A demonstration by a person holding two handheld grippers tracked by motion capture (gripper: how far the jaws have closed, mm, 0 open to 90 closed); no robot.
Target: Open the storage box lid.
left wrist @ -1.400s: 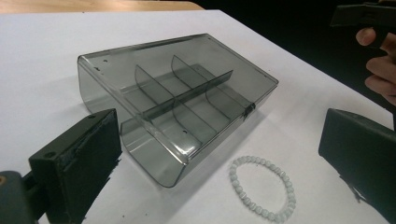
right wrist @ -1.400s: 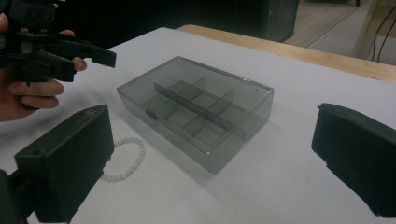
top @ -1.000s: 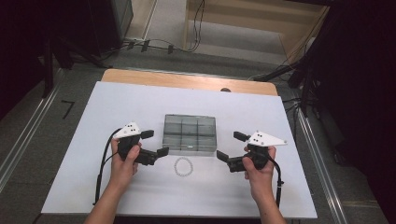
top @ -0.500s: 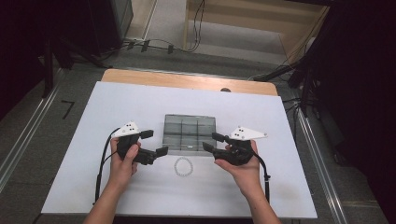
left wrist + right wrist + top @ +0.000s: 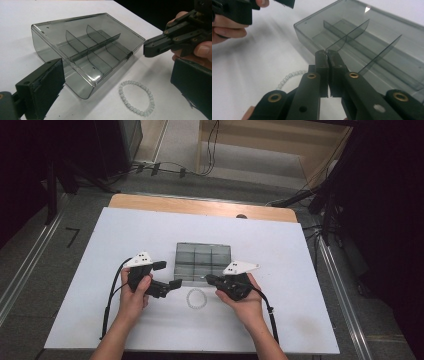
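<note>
Box: a smoky clear plastic organiser box (image 5: 203,261) with inner dividers, lid shut, mid-table (image 5: 90,270).
Bracelet: a pale bead bracelet (image 5: 196,298) lies flat just in front of the box, apart from it.
Left gripper (image 5: 169,284): jaws apart, empty, beside the box's near left corner.
Right gripper (image 5: 209,279): jaws just closed together on nothing, tips at the box's front edge by the latch.
Handling: box likely light, stiff, slippery; best taken at the front lip. Bracelet limp, pinch one strand.

One smoky clear box (image 5: 203,261) with six compartments; one white bead bracelet (image 5: 196,298); two handheld grippers.
</note>
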